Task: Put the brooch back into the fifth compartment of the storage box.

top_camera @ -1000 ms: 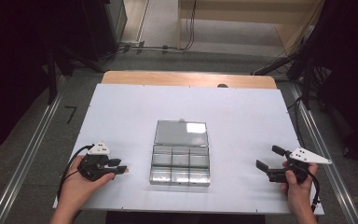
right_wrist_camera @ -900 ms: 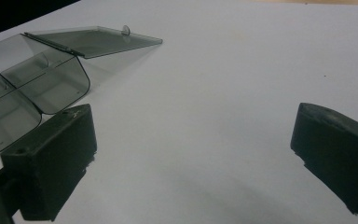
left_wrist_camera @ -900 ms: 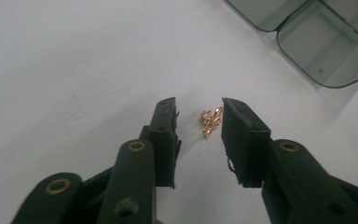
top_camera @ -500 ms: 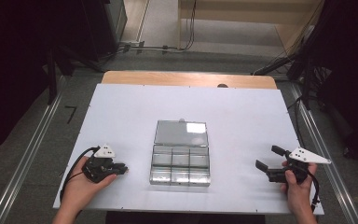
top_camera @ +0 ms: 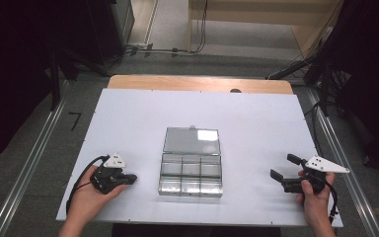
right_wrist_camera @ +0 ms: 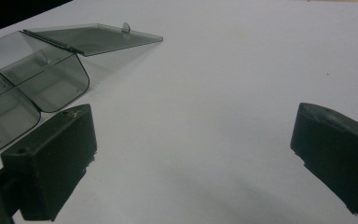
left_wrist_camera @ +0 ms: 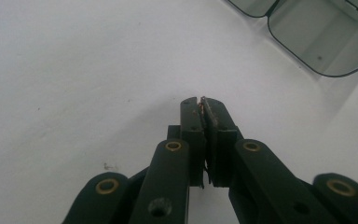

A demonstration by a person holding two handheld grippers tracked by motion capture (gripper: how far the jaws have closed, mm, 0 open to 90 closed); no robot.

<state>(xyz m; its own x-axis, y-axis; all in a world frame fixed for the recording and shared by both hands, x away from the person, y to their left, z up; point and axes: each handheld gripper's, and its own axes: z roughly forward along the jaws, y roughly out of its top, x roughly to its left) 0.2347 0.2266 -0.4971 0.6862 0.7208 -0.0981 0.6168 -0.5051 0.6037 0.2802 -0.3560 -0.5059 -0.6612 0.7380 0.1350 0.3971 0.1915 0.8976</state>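
A clear plastic compartment box (top_camera: 191,168) lies open in the middle of the white table (top_camera: 128,118), its lid (top_camera: 192,140) folded back flat on the far side. My left gripper (top_camera: 132,178) rests on the table left of the box, held by a hand; its jaws have just been closing and now stand shut with nothing between them (left_wrist_camera: 200,101). My right gripper (top_camera: 284,167) sits right of the box, its jaws wide open and empty (right_wrist_camera: 193,135). The box's compartments (right_wrist_camera: 23,88) look empty in the right gripper view.
A wooden strip (top_camera: 200,84) runs along the table's far edge. Dark equipment and cables (top_camera: 143,49) lie on the floor beyond. Metal rails (top_camera: 24,163) flank the table on both sides.
The left gripper's jaws have closed from partly open to shut, and the hand has shifted slightly. The right gripper has stayed where it was.
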